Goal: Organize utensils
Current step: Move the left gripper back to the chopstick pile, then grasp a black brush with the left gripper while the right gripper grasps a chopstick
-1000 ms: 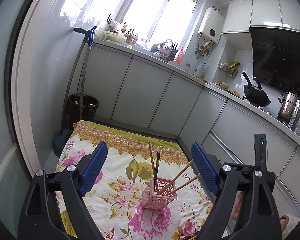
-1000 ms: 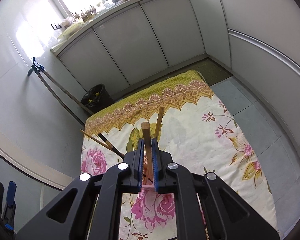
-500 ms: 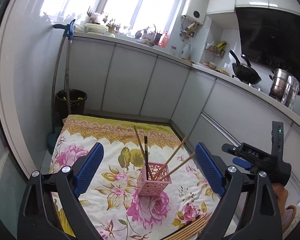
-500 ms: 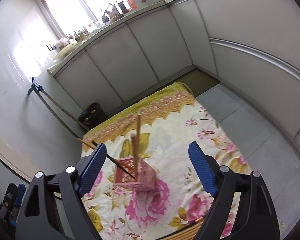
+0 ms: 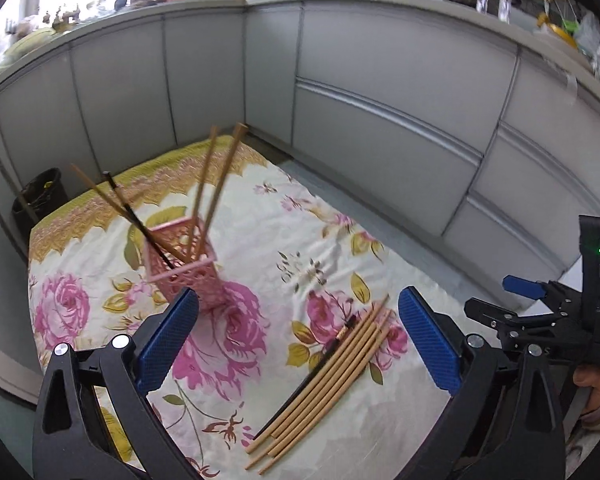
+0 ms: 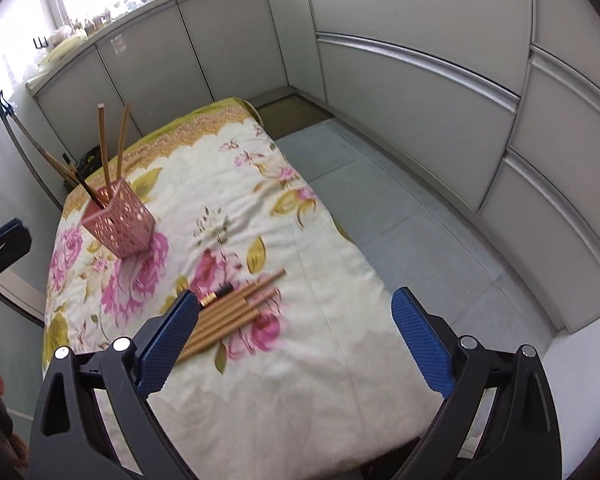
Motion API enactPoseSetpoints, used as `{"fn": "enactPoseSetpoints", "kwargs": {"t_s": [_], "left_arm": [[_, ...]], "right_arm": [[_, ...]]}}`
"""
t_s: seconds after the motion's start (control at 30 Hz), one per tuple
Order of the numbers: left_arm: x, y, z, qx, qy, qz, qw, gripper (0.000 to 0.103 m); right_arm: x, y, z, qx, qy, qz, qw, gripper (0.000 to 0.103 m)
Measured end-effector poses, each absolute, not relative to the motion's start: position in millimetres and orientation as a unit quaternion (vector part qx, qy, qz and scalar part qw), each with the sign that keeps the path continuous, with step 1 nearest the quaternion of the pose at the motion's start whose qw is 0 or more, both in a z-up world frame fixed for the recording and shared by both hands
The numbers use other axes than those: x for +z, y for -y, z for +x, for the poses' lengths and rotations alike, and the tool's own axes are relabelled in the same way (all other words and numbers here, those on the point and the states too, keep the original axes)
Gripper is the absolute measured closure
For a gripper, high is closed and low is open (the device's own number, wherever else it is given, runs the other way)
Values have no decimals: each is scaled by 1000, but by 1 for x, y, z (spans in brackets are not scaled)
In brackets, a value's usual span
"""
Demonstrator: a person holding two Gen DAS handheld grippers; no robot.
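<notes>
Both my tools, left tool (image 5: 298, 338) and right tool (image 6: 296, 340), are opening wide, empty; the loose chopsticks (image 6: 236, 314) lie slantwise, nearest my right tool's left pad.

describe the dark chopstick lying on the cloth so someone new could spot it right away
Find the floral cloth and the bundle of chopsticks lying flat on it, away from the pink holder. The dark chopstick lies along the bundle's holder-side edge: black with a gold band, while its neighbours are plain tan wood.
</notes>
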State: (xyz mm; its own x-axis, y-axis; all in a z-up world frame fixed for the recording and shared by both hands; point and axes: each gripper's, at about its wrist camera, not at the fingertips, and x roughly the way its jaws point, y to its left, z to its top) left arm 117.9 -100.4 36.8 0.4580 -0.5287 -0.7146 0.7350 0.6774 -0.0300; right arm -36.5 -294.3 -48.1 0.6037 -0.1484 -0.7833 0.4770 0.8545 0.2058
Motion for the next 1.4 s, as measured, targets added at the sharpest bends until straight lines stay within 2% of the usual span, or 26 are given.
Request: {"fn": "enactPoseSetpoints", "kwargs": {"t_s": [0.3, 0.37, 0.47, 0.53, 0.63, 0.77, 0.83, 1.0, 1.2, 1.27, 1.33, 1.4], "left_arm": [[-38, 191, 145, -417, -484, 295, 710, 8], [-52, 210, 153, -416, -525, 313, 673, 11], [-73, 232, 160, -406, -560, 351, 631, 24], [-85, 241, 163, -394, -572, 373, 615, 41], [-97, 247, 167, -390, -584, 385, 599, 49], [-111, 249, 170, -388, -593, 398, 583, 54], [-119, 249, 171, -386, -596, 401, 579, 67], [-132, 248, 172, -388, -601, 404, 569, 83], [-137, 252, 163, -395, -591, 414, 569, 85], [-138, 250, 160, -393, -590, 396, 584, 86], [-134, 236, 159, -388, -588, 367, 608, 93], [-132, 218, 162, -381, -592, 322, 633, 93]], "right_arm": [[-84, 297, -66, -184, -429, 209, 859, 9], [-87, 298, -65, -174, -436, 216, 856, 9], [-91, 299, -63, -165, -438, 224, 855, 9], [-93, 300, -62, -159, -441, 230, 853, 9], [-95, 302, -62, -154, -443, 235, 851, 9], [-98, 307, -62, -150, -448, 247, 846, 9], [-101, 309, -61, -147, -451, 255, 842, 9], [-103, 307, -60, -143, -454, 258, 841, 9], [-106, 306, -56, -140, -463, 259, 836, 9], [-107, 307, -55, -138, -465, 264, 834, 9], [-105, 309, -52, -139, -466, 269, 831, 9], [-102, 311, -46, -140, -470, 268, 830, 9]]}}
